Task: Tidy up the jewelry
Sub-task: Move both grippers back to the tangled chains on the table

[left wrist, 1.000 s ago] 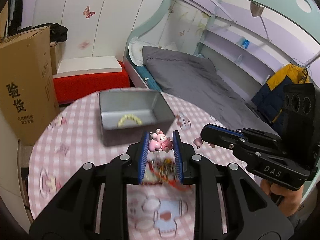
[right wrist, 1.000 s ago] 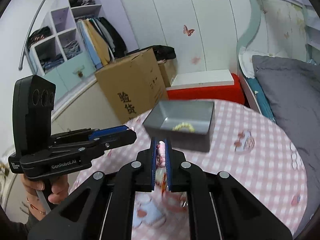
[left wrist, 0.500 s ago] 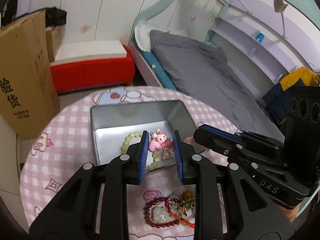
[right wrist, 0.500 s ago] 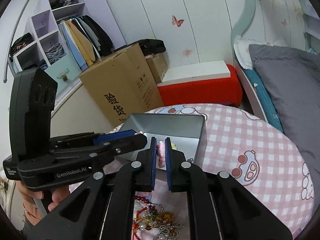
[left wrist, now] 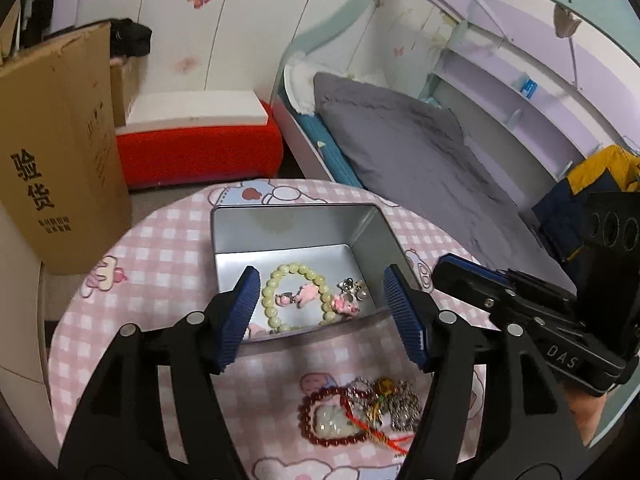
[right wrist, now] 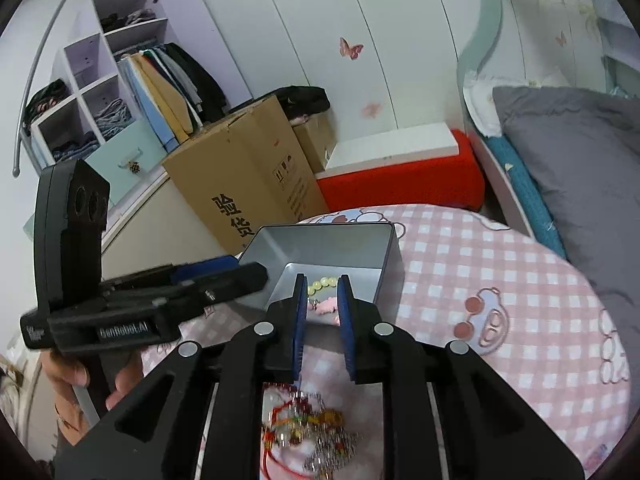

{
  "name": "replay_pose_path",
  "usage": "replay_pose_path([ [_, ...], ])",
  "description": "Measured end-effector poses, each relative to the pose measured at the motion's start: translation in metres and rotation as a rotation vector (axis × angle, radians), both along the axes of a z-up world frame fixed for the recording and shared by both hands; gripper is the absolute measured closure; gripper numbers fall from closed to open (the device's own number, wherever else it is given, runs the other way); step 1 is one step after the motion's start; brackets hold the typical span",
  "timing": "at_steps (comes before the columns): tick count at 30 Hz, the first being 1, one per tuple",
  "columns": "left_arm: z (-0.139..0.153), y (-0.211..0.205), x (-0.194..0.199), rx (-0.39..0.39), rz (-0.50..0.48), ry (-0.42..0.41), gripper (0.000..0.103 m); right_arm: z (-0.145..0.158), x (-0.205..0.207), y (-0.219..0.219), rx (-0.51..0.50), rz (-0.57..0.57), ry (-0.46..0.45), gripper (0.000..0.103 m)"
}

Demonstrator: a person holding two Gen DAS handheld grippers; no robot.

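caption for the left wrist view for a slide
Open left hand-held gripper over tin holding bead bracelet and pink charms.

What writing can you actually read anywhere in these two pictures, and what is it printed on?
"验货": large black characters on the cardboard box.
"DAS": white letters on the right gripper, seen from the left wrist.
"GenRobot.AI": on the left gripper, blurred but legible.
Small print and symbols on the box: too small to read.

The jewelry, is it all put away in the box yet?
Not yet. Done: the pale green bead bracelet and pink charm lie in the metal tin. In hand: nothing; the left gripper and right gripper are open and empty. Left: the red bead bracelet and tangled chains on the tablecloth.
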State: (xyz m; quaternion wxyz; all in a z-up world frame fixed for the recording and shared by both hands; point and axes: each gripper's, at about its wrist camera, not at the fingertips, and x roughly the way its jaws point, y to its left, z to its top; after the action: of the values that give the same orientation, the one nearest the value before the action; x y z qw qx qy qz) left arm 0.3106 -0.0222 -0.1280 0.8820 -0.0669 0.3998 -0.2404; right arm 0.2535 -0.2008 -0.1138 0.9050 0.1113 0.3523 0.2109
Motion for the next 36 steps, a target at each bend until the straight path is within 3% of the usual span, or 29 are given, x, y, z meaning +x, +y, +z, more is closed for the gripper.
replay_pose_path([
  [7,0.001,0.007,-0.044,0.056,-0.009,-0.043,0.039,-0.007,-0.051,0.010,-0.099,0.063,0.014,0.087],
  [12,-0.020,-0.006,-0.072,0.063,-0.061,0.022,0.039,-0.030,-0.075,0.005,-0.157,0.032,0.058,0.082],
  [19,-0.046,-0.029,-0.092,0.063,-0.047,0.084,0.040,-0.047,-0.099,-0.004,-0.133,0.007,0.097,0.077],
  [27,-0.068,-0.045,-0.094,0.158,-0.030,0.133,0.071,-0.054,-0.112,-0.013,-0.097,0.008,0.110,0.074],
  [29,-0.068,-0.046,-0.096,0.184,-0.027,0.115,0.092,-0.055,-0.114,-0.014,-0.093,0.010,0.109,0.074],
  [36,-0.047,-0.017,-0.111,0.161,0.009,0.046,0.098,-0.053,-0.117,-0.014,-0.087,0.035,0.095,0.074],
])
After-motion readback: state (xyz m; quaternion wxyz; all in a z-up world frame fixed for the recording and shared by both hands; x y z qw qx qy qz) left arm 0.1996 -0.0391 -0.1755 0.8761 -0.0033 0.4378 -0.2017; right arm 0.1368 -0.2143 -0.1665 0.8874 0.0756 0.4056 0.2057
